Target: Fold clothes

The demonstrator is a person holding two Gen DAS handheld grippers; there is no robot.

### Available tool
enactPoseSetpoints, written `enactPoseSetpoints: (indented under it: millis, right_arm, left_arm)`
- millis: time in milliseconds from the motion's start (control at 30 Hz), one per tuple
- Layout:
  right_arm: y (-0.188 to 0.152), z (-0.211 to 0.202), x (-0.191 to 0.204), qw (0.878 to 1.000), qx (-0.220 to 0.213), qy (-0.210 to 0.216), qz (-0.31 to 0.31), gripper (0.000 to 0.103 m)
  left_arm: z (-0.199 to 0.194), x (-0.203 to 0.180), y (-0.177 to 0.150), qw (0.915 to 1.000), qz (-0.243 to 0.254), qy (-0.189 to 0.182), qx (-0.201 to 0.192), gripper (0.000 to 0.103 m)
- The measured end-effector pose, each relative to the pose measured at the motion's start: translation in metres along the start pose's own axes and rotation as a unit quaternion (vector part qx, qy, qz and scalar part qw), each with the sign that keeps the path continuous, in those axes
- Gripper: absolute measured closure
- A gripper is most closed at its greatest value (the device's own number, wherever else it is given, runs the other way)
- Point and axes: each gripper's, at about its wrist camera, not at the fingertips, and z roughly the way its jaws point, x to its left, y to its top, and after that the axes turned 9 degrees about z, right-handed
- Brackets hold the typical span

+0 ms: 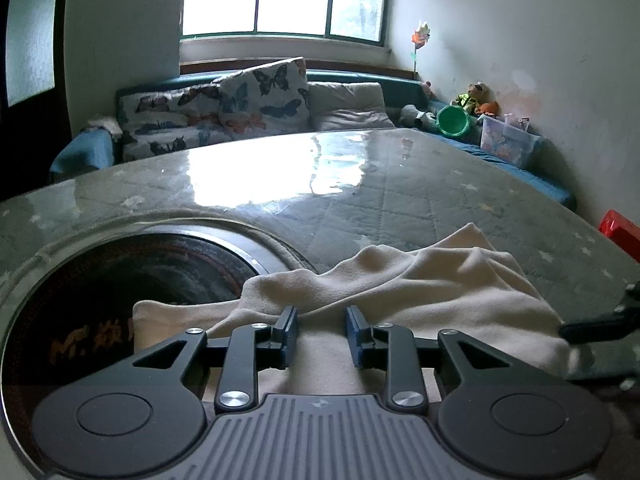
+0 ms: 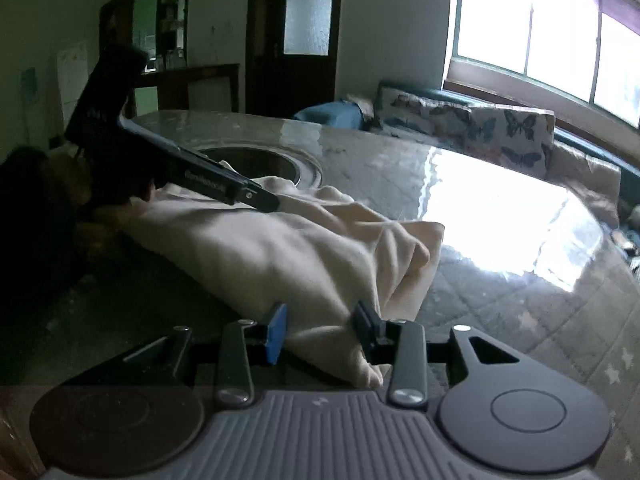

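Note:
A cream garment point(image 1: 420, 288) lies crumpled on a round table point(image 1: 400, 208) with a quilted grey cover under a glossy sheet. Its left part hangs over the rim of a dark round recess point(image 1: 120, 280) in the tabletop. My left gripper point(image 1: 322, 320) sits low over the garment's near edge, jaws apart, with flat fabric between the pads. In the right wrist view the garment point(image 2: 280, 248) runs from the left gripper point(image 2: 264, 202) down to my right gripper point(image 2: 320, 320). A bunched corner lies between its parted jaws. A dark part of the right gripper point(image 1: 592, 328) shows at the right edge.
Behind the table stands a teal sofa point(image 1: 360, 80) with butterfly cushions point(image 1: 260, 96), a green bucket point(image 1: 454, 120), soft toys point(image 1: 476, 96) and a clear plastic box point(image 1: 506, 140). A red object point(image 1: 620, 232) sits by the table's right edge. Dark doors point(image 2: 296, 40) stand at the back.

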Motion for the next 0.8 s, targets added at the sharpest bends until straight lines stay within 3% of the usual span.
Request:
enactPoseSetpoints:
  millis: [100, 267, 433, 633, 800]
  right_arm:
    - [0.004, -0.002, 0.003, 1.000, 0.000, 0.010, 0.003, 0.053]
    - [0.011, -0.006, 0.009, 1.000, -0.020, 0.017, -0.001, 0.053]
    - [0.029, 0.000, 0.011, 0.998, -0.047, 0.038, 0.012, 0.053]
    - [0.039, 0.028, 0.026, 0.997, -0.036, 0.072, -0.001, 0.052]
    - [0.025, 0.044, 0.037, 0.997, -0.009, 0.068, -0.030, 0.052]
  left_arm:
    - [-0.016, -0.004, 0.002, 0.9999, 0.003, 0.001, -0.010, 0.069]
    - [-0.055, -0.022, -0.009, 0.9985, 0.040, -0.024, -0.030, 0.069]
    - [-0.077, -0.028, -0.028, 0.9980, 0.045, -0.038, -0.023, 0.070]
    - [-0.083, -0.024, -0.042, 0.9987, 0.033, -0.033, -0.020, 0.070]
    - [-0.078, -0.020, -0.053, 0.9986, 0.030, -0.034, -0.025, 0.069]
